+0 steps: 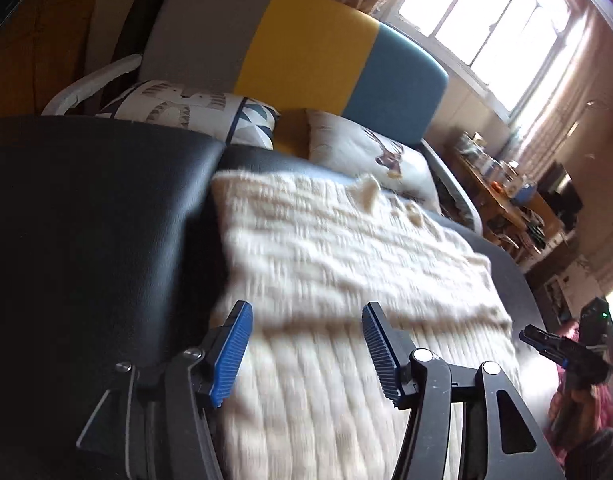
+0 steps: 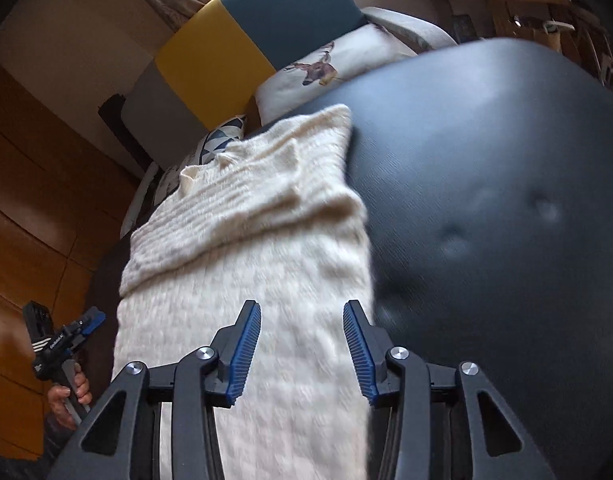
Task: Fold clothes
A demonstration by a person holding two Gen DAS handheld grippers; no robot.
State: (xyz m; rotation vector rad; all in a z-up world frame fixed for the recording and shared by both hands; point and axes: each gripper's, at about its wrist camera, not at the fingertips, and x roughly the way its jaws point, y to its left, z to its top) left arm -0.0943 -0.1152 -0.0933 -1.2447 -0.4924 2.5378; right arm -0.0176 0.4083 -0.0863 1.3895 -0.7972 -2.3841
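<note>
A sunlit room with a barred window (image 1: 486, 12) and a sofa whose backrest runs in grey, yellow and blue panels (image 1: 306, 52); in front of it stands a black padded leather table (image 2: 486, 184), dimpled with button tufts.

On it lies a cream chunky-knit sweater (image 1: 346, 248), laid in a long strip running from 6 o'clock up toward 12 in both views. Its far part is already doubled: a flap lies across the body, the edge showing as a raised ridge in the right wrist view. Whether more folds are wanted I cannot say from here.

The left tongs (image 1: 306, 348) hover over the near end of the knit, blue ribbed pads spread wide, holding nothing. The right tongs (image 2: 302, 348) hang likewise, gaping and empty, over the strip's right border.

If the near end is to be brought over, my judgement is that each pair should pinch a near corner through every layer, since loose knit stretches and sags when caught by one thickness, then lift together and lay the hem squarely on the far edge.

Room is generous at 3 o'clock in the right wrist view, bare leather. At 9 o'clock the sweater sits close to the table's left edge there. Two printed cushions (image 1: 366, 152) crowd 12 o'clock.
</note>
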